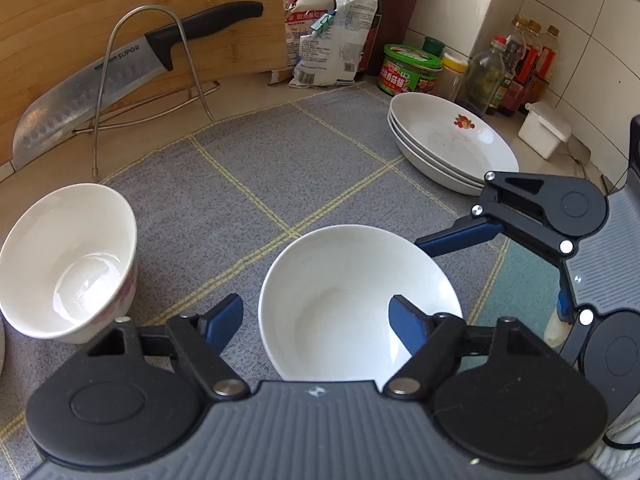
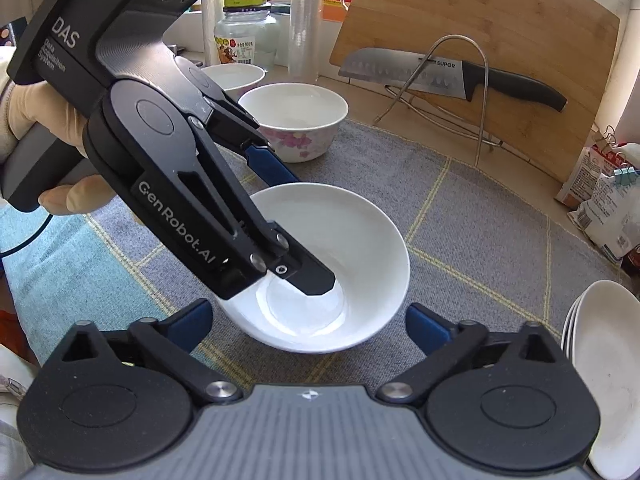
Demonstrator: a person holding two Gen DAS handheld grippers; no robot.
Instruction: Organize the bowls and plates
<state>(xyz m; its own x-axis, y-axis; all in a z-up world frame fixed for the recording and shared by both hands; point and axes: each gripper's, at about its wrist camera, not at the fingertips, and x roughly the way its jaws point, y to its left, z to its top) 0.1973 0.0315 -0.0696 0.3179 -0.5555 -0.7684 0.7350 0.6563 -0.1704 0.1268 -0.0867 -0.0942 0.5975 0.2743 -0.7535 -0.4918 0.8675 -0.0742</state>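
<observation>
The left gripper (image 1: pixel 316 316) is holding its jaws apart across the near rim of the plain white bowl (image 1: pixel 360 300), not pressing it. The right gripper (image 2: pixel 308 316) is standing wide open around it. The bowl is sitting mid-tabletop on the grey cloth (image 1: pixel 260 168); the flowered bowl (image 2: pixel 294 118) and stacked plates (image 1: pixel 452 140) are lying farther back.

From the plain white bowl (image 1: pixel 356 300), your open mat (image 1: pixel 280 168) runs toward 12 o'clock, unobstructed. At 9 o'clock the floral bowl (image 1: pixel 68 260) blocks passage. At 2 o'clock the plate stack (image 1: pixel 452 140) stands, with bottles (image 1: pixel 516 68) behind. At 11 o'clock, knife (image 1: pixel 120 76) and wire rack (image 1: pixel 144 80) bar the cutting board (image 1: pixel 120 4).
</observation>
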